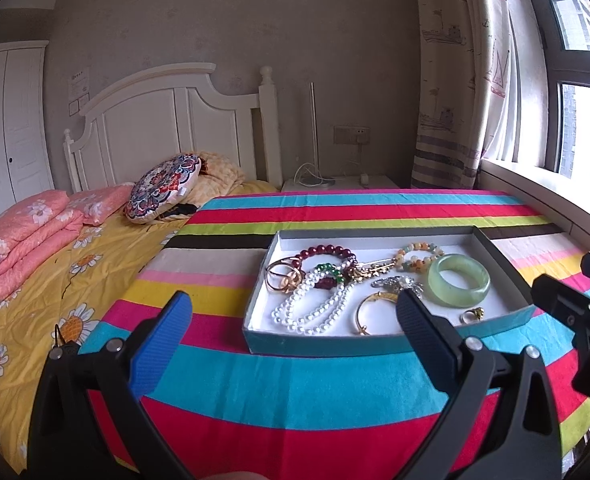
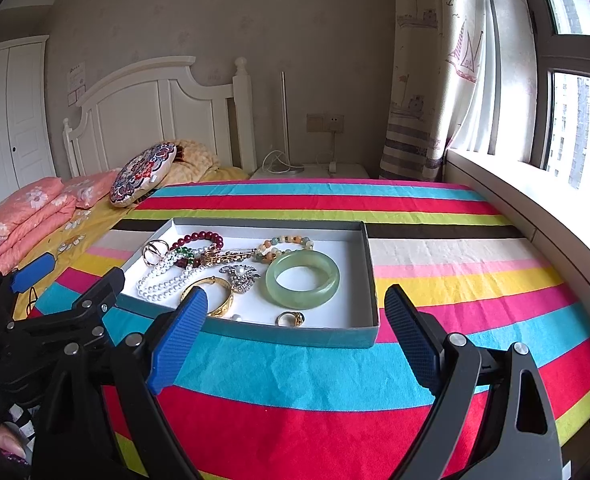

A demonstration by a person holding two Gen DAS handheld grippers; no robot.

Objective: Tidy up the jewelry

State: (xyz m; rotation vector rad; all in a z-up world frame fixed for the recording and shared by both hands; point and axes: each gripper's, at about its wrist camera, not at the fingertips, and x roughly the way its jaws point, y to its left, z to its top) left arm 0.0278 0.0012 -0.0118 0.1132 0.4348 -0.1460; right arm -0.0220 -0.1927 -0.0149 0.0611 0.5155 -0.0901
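Blue pads of the left gripper (image 1: 295,320) and right gripper (image 2: 299,312) stood spread, holding nothing. Only the right view showed the left gripper beside it. Just ahead, the tray (image 2: 295,336) held a jade bangle (image 2: 302,279), pearls (image 2: 167,280), a gold bangle (image 2: 219,296), a ring (image 2: 290,319).

- Daylight enters from the window (image 2: 575,120) at right, blown out to glare.
- Wall (image 1: 235,20) dim, soft shadows.
- Fisheye bends edges; corners black.
- Focus sharp mid-frame.
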